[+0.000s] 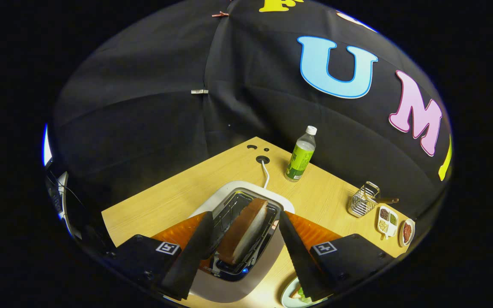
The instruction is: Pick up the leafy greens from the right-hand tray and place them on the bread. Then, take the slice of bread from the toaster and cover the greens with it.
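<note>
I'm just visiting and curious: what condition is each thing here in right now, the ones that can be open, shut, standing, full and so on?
gripper: open, fingers either side of the bread slice, not pressing it.
bread slice: standing tilted in the toaster slot.
toaster: upright on the table, cord attached.
bottle: upright, capped.
wire basket: upright beyond the toaster.
divided dish: compartments filled.
plate: holds greens.

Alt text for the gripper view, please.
The open claw straddles a bread slice standing in the toaster, not yet pressing it. Beyond stand a green bottle and wire rack on the wooden table.
</note>
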`<action>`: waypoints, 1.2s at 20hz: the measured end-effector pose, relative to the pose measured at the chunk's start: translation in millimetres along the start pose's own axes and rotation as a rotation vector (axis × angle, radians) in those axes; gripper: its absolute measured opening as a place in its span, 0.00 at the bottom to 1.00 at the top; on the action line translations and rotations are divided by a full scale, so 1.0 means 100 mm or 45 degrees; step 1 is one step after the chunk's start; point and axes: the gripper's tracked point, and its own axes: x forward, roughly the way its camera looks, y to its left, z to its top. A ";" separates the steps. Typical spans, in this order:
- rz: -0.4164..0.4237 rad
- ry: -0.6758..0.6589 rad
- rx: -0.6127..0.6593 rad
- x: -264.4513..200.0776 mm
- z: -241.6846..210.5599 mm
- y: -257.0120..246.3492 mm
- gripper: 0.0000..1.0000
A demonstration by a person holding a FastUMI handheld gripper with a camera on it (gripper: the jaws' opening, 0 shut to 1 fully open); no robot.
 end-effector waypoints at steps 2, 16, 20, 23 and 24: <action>-0.020 0.030 0.026 0.04 -0.04 -0.04 0.82; 0.001 0.059 0.213 -0.13 0.14 -0.14 0.15; 0.002 0.014 0.278 -0.31 0.30 -0.17 0.15; 0.008 -0.013 0.349 -0.47 0.44 -0.24 0.15; 0.028 -0.007 0.404 -0.52 0.46 -0.26 0.15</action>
